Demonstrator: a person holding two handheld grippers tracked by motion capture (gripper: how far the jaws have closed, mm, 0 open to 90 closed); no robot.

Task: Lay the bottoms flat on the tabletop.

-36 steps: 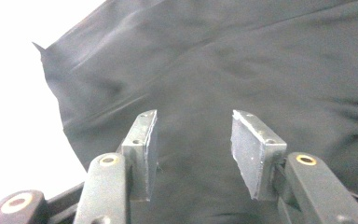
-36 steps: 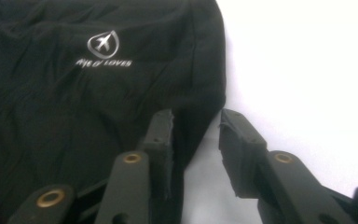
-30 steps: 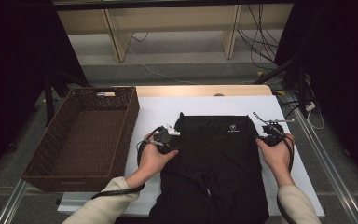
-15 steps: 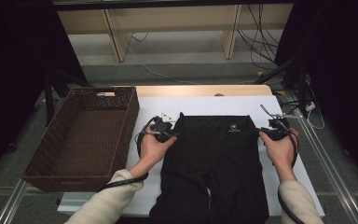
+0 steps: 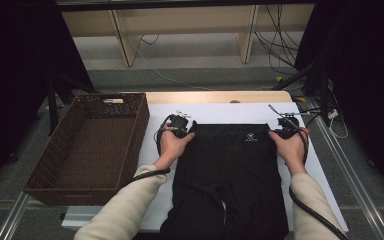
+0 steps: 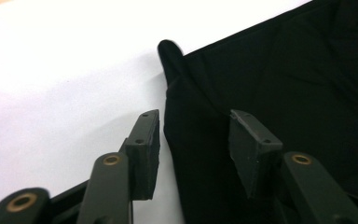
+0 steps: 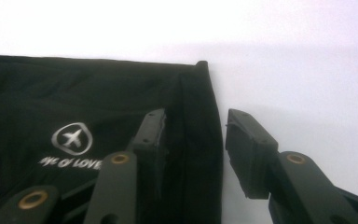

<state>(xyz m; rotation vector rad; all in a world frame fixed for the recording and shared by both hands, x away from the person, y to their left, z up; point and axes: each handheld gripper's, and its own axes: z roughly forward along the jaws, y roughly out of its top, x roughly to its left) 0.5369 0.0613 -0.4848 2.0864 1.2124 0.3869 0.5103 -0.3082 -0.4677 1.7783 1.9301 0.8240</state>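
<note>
The black shorts [image 5: 237, 175] lie flat on the white sheet of the table [image 5: 220, 112], waistband away from the person, legs running toward the near edge, with the brown basket [image 5: 92, 145] standing beside them to the left. The left tongs [image 5: 179, 125] sit at the left corner of the waistband and the right tongs [image 5: 284, 128] at the right corner. In the left gripper view the left tongs [image 6: 193, 149] stand spread, having just been opening, with the cloth's side edge lying between the pads but not pinched; one pad is over white table, the other over fabric. In the right gripper view the right tongs [image 7: 193, 149] are likewise spread, just opened wider, straddling the seam at the waistband corner near the small printed logo [image 7: 72, 139], with nothing clamped. The step in hand looks like taking hold of both waistband corners, likely to fold or lift the garment. To do it well, each lower pad should slide under the hem so that both layers are caught, not just the top one. Close both sides at matching spots along the side seams, so the cloth rises evenly and does not skew. Pinch a little way in from the very corner; a grip on the tip alone could slip out once the weight of the legs pulls on it.
</note>
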